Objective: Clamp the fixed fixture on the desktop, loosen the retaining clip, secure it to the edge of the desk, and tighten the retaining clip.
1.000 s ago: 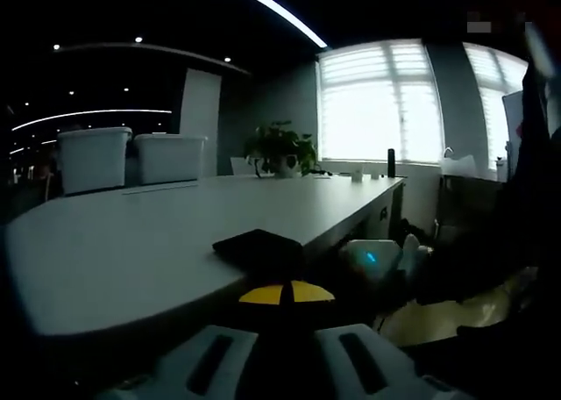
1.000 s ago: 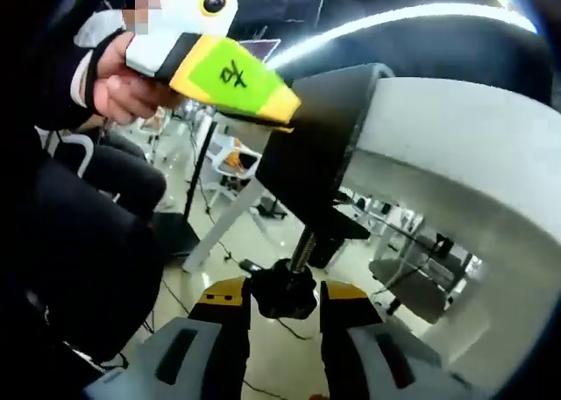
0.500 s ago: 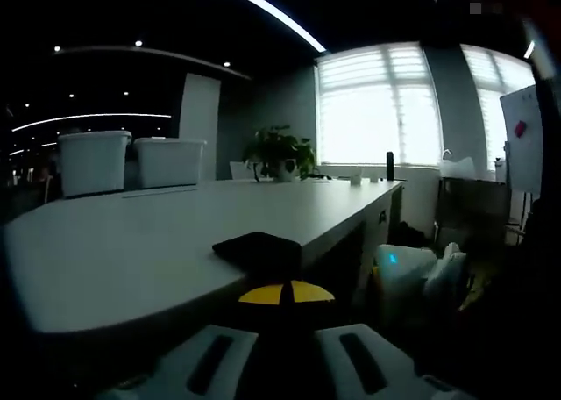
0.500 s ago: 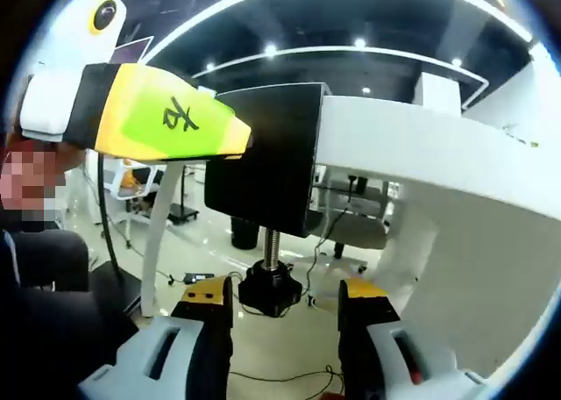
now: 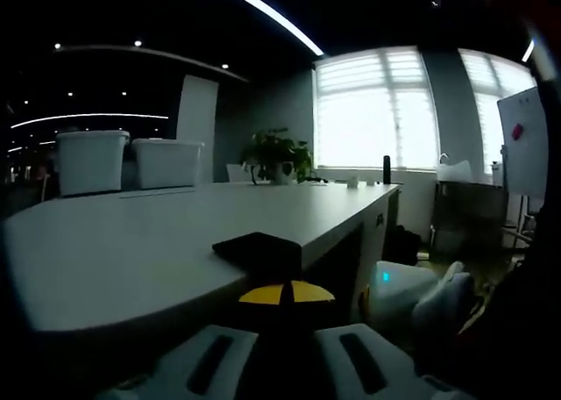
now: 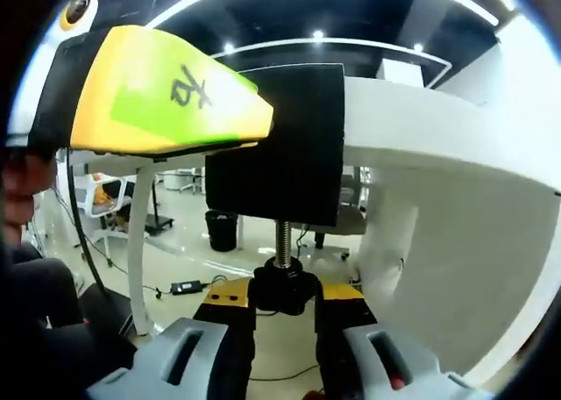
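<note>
Since half a second ago the right gripper (image 6: 285,317) has closed in, its fingers (image 6: 226,317) now pinching the black knob (image 6: 283,288) instead of standing apart beside it. From left to right: the left gripper (image 6: 153,93) stays pressed on the black fixture (image 6: 280,146), which hugs the worktop (image 6: 438,128) edge. It looks rigid and fairly heavy; the ribbed knob under the threaded screw (image 6: 282,240) is the place to grip for turning.
</note>
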Action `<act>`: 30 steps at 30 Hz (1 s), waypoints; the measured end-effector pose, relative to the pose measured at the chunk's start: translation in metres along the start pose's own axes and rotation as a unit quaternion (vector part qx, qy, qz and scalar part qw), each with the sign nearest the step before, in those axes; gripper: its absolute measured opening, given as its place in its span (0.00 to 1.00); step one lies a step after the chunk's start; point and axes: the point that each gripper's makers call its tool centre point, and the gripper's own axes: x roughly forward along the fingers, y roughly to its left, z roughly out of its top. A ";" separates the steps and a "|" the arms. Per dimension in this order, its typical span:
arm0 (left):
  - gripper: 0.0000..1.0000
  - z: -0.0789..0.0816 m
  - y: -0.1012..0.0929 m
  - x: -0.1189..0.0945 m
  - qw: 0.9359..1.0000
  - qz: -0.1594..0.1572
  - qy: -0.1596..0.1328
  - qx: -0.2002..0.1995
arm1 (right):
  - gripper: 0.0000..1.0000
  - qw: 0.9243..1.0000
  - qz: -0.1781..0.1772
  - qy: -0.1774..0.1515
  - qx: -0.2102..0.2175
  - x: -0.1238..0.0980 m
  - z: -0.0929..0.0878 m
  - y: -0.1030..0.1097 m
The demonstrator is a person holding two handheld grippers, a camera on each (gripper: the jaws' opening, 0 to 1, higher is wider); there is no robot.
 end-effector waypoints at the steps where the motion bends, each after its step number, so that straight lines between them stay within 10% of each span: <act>1: 0.01 0.000 0.000 0.000 1.000 0.002 -0.001 0.000 | 0.23 1.000 0.001 0.001 -0.004 -0.001 0.000 0.000; 9: 0.01 0.001 0.000 0.001 1.000 0.013 0.003 0.004 | 0.22 0.992 0.122 -0.022 -0.032 0.001 0.001 0.008; 19: 0.01 0.000 0.001 0.003 0.999 0.034 0.021 0.028 | 0.22 0.942 0.323 -0.053 -0.074 0.000 0.005 0.019; 24: 0.01 -0.001 0.004 0.003 1.000 0.018 0.011 0.010 | 0.23 0.919 0.368 -0.088 -0.115 0.004 0.008 0.022; 30: 0.01 -0.005 0.000 0.006 0.999 0.014 0.025 0.028 | 0.24 0.917 0.371 -0.090 -0.117 0.008 0.004 0.020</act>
